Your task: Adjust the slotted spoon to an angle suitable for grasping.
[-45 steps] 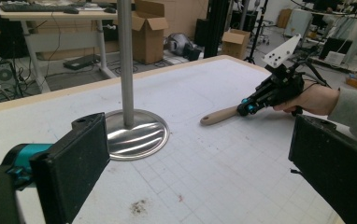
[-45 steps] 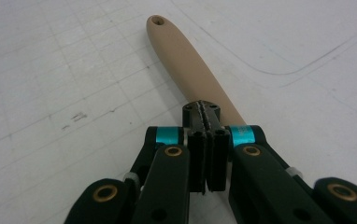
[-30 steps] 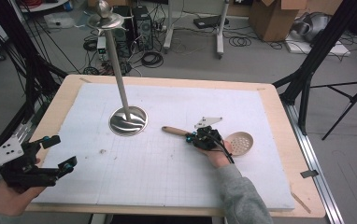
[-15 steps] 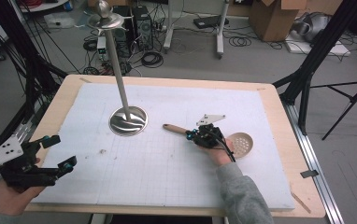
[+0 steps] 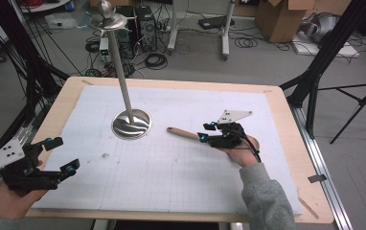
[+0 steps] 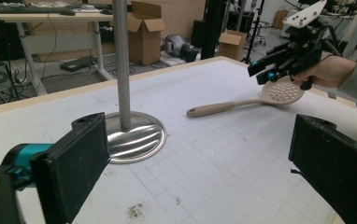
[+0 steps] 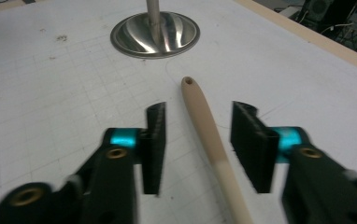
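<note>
**Spoon let go, R claw above it**

R gripper (image 5: 209,132) jaws just been opening, abt half apart; spoon (image 7: 203,122) handle lies betw them, untouched, on mat (image 5: 181,177) at 3 o'clock of stand (image 5: 131,123). L gripper (image 5: 61,154) wide open, empty, 8 o'clock corner.

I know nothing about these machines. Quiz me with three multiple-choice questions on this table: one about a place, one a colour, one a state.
1. Where does the skimmer spoon lie?
A. On the white mat
B. On the floor
C. On top of the metal stand

2. What colour is the spoon's handle?
A. Red
B. Beige
C. Black

3. How are the right tongs set?
A. Shut on the handle
B. Open, handle between the jaws
C. Shut and empty

Answers: 1 A, it rests on the mat beside the stand's base. 2 B, the right gripper view shows beige. 3 B, gaps show on both sides of the handle.
</note>
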Demonstrator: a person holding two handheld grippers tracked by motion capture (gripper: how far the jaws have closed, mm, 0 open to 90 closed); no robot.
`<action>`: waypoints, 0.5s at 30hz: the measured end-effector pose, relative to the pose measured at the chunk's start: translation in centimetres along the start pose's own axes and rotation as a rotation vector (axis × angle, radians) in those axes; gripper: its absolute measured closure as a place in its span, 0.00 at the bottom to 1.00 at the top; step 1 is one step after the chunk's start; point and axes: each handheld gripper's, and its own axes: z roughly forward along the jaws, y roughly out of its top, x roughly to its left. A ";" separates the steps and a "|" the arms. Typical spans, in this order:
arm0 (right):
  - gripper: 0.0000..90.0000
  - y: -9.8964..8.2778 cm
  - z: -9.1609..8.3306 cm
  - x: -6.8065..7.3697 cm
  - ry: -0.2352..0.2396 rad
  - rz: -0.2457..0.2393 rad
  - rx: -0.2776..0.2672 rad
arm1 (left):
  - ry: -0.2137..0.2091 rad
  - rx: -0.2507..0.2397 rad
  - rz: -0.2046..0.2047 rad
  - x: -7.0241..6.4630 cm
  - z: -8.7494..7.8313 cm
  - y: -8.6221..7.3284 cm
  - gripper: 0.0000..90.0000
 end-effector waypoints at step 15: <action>0.15 -0.7 -2.2 -1.8 0.086 0.022 0.033 | -0.029 0.007 -0.002 -0.1 1.0 0.1 0.06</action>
